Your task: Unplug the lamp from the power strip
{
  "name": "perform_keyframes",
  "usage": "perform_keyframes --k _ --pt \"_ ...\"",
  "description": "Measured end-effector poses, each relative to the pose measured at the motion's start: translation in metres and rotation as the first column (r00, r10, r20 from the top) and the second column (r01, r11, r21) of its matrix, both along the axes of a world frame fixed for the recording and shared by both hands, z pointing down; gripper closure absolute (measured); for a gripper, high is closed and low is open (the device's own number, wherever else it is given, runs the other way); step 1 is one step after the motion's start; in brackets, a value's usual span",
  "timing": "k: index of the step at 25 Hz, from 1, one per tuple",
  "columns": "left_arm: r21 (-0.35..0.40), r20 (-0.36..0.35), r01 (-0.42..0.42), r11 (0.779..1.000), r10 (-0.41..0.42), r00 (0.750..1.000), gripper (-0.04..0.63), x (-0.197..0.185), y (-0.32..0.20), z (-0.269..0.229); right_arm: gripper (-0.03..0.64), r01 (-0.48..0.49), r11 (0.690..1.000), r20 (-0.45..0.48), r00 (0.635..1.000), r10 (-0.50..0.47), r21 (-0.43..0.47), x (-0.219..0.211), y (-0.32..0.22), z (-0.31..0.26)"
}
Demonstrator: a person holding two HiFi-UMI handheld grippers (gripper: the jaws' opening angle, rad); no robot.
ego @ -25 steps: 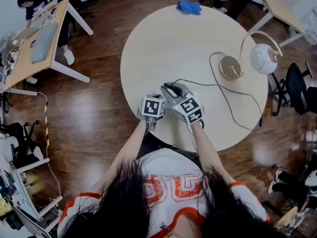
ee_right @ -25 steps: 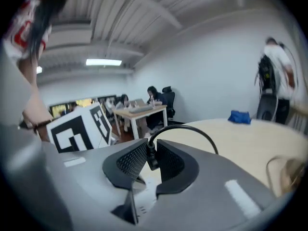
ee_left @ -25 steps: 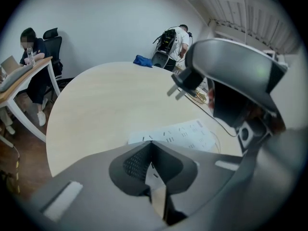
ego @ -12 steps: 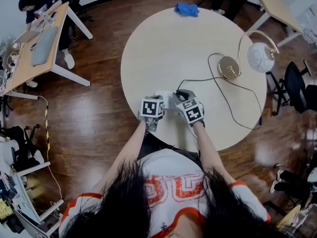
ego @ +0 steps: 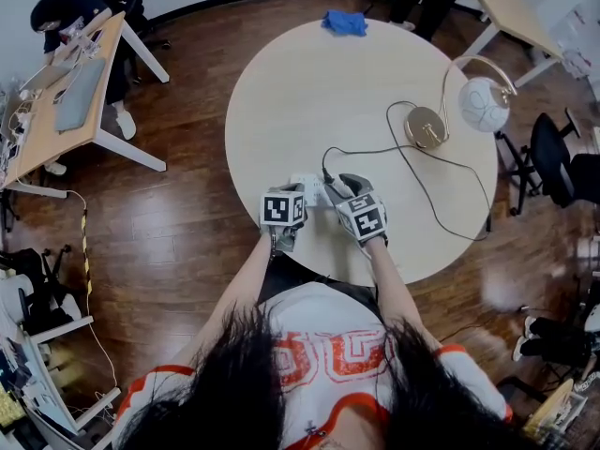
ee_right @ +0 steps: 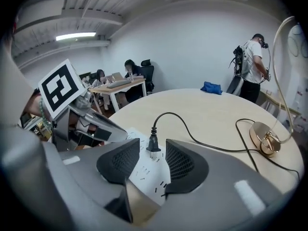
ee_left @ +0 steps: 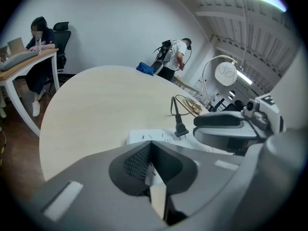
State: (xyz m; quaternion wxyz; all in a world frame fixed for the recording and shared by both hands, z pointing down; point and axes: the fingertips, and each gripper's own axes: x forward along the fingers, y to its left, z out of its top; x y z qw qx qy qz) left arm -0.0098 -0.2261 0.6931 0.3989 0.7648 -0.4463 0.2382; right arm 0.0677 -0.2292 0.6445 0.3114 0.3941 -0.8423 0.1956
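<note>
Right gripper (ee_right: 153, 152) opening round plug (ee_right: 153, 142) (seemingly free of power strip (ee_right: 150, 179)).

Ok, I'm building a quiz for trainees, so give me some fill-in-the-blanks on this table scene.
1. The right gripper, its jaws opening, has the black ___ between them.
2. The power strip below it is ___ in colour.
3. The cloth at the table's far edge is ___.
4. The lamp stands on a ___-coloured base.
Missing words: plug; white; blue; gold.
</note>
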Motion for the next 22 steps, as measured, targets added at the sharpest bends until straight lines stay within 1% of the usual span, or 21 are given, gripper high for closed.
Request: perform_keyframes --k 2,3,5,6,9,11,13,17,19,22 --pt "-0.002 -0.017 -0.027 1.000 0.027 0.999 0.595 0.003 0.005 -0.004 0.448 -0.046 0.999 0.049 0.998 0.045 0.014 0.004 0.004 -0.009" --pt "0.010 -0.027 -0.041 0.999 0.042 0.999 0.595 0.004 0.007 -0.009 0.451 -0.073 0.997 0.086 0.994 0.071 0.019 0.005 0.007 -0.016" --pt "0.053 -0.053 -0.062 0.997 0.065 0.996 0.595 0.005 0.009 -0.023 0.478 -0.134 0.991 0.176 0.976 0.129 0.020 0.008 0.013 -0.030" --pt "0.079 -0.071 -0.069 0.994 0.075 0.995 0.595 0.006 0.010 -0.033 0.502 -0.164 0.986 0.220 0.963 0.156 0.019 0.010 0.016 -0.037" --pt "0.153 -0.147 -0.060 0.986 0.083 0.986 0.595 0.005 0.016 -0.068 0.563 -0.234 0.972 0.315 0.925 0.213 0.031 0.012 0.028 -0.060" --pt "0.202 -0.206 -0.043 0.978 0.085 0.975 0.595 0.004 0.023 -0.092 0.586 -0.267 0.962 0.338 0.912 0.235 0.053 0.012 0.037 -0.072" --pt "0.262 -0.245 -0.044 0.964 0.111 0.963 0.595 0.005 0.031 -0.115 0.615 -0.300 0.951 0.353 0.900 0.254 0.079 0.011 0.046 -0.084" --pt "0.388 -0.284 -0.060 0.920 0.181 0.942 0.595 0.003 0.051 -0.159 0.615 -0.366 0.924 0.409 0.864 0.292 0.113 0.006 0.066 -0.109" --pt "0.422 -0.323 -0.035 0.906 0.187 0.928 0.595 0.000 0.059 -0.176 0.615 -0.396 0.909 0.433 0.847 0.309 0.127 0.004 0.077 -0.121" --pt "0.439 -0.379 0.015 0.899 0.170 0.910 0.595 -0.007 0.064 -0.192 0.615 -0.426 0.892 0.441 0.837 0.325 0.150 0.004 0.092 -0.132"
